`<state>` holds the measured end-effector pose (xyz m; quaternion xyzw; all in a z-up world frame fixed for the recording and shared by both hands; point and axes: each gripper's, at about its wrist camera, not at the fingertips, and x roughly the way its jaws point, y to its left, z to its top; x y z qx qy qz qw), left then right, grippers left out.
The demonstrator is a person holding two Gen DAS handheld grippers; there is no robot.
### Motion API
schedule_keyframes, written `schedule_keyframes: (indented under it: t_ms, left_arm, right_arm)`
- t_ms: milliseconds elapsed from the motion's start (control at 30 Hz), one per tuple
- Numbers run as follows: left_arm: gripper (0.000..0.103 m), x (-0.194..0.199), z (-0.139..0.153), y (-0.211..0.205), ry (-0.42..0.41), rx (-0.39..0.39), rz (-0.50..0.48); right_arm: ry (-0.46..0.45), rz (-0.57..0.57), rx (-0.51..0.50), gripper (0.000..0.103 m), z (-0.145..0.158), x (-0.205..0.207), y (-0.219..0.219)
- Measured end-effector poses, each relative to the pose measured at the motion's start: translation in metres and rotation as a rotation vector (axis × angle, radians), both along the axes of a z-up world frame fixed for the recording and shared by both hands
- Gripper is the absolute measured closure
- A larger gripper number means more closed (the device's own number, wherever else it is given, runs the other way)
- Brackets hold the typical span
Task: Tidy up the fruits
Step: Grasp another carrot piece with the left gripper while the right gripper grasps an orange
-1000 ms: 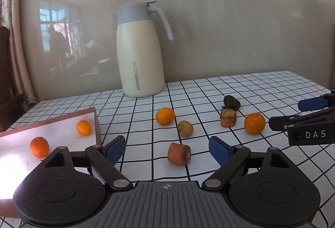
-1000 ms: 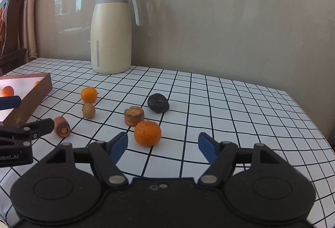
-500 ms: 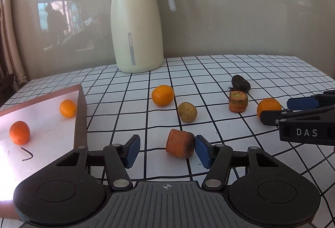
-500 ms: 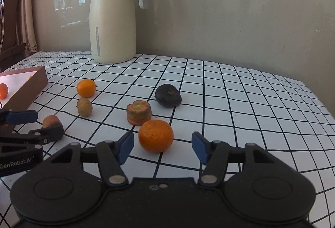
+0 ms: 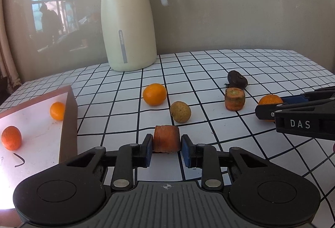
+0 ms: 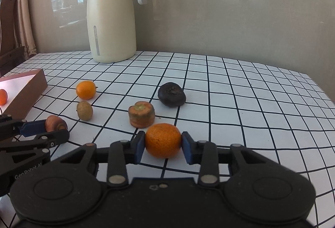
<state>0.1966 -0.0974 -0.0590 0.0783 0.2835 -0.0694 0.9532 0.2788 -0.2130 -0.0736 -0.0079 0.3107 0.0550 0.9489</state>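
Note:
My left gripper is closing; its blue pads press both sides of a stubby carrot piece lying on the checked tablecloth. In the right wrist view my right gripper is closing too, with its pads against an orange on the cloth. Loose on the table are another orange, a brown round fruit, a second carrot piece and a dark wrinkled fruit. At the left, a shallow brown box holds two oranges.
A tall cream jug with a grey lid stands at the back of the table against the wall. The table's right edge falls away beyond the fruit. A wooden chair and curtain are at far left.
Both grippers moved forward and slightly down, and their jaws narrowed from wide apart until the pads touch the carrot piece on the left and the orange on the right.

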Motion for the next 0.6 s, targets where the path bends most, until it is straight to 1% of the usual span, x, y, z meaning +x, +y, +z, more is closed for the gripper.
schedule_keyframes:
  t_ms: [333, 500, 600]
  left_arm:
    - [0.074, -0.018, 0.020, 0.005, -0.056, -0.015, -0.012]
    - [0.074, -0.032, 0.035, 0.011, -0.090, -0.024, -0.018]
    - [0.074, -0.043, 0.046, 0.015, -0.110, -0.030, -0.025]
  right_arm:
    - [-0.034, -0.016, -0.002, 0.074, 0.016, -0.013, -0.001]
    - [-0.063, -0.012, 0.011, 0.074, 0.032, -0.025, 0.001]
    - [-0.100, -0.003, 0.030, 0.074, 0.047, -0.033, 0.005]
